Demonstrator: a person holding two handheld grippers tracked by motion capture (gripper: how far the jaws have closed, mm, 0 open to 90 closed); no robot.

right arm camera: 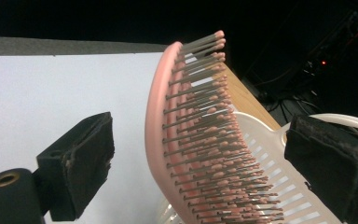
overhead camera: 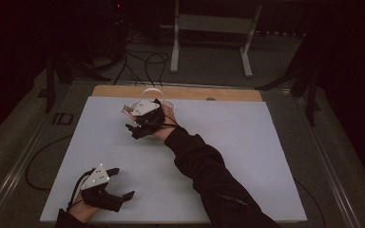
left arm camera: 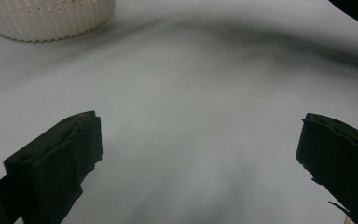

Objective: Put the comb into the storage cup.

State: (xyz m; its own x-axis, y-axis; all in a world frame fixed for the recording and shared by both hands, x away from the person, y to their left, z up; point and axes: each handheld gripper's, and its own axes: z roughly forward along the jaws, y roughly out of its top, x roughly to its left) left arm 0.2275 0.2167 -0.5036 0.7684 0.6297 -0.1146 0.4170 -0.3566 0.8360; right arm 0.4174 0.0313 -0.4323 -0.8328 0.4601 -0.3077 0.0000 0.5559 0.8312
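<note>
Nearest the person, at the front left of the white table (overhead camera: 247, 156), the left gripper (overhead camera: 116, 183) rests low over the surface with its jaws spread wide apart and nothing between them; in the left gripper view the bare tabletop lies between the two black jaws, and the ribbed wall of a white basket (left arm camera: 51, 18) shows far off at the upper left. Farther back, near the middle of the table's far edge, a dark sleeve (overhead camera: 209, 175) reaches forward to the right gripper (overhead camera: 135, 128), which sits at the basket (overhead camera: 154, 92). In the right gripper view its jaws stand apart, with a pink hairbrush (right arm camera: 191, 135) between them, tilted, bristles facing the right-hand jaw; neither pad presses on it. The brush's lower end rests in the white slotted basket (right arm camera: 270, 158), its head sticking up above the rim. Beyond lie a wooden strip (overhead camera: 123, 90) and a dark floor with cables.
</note>
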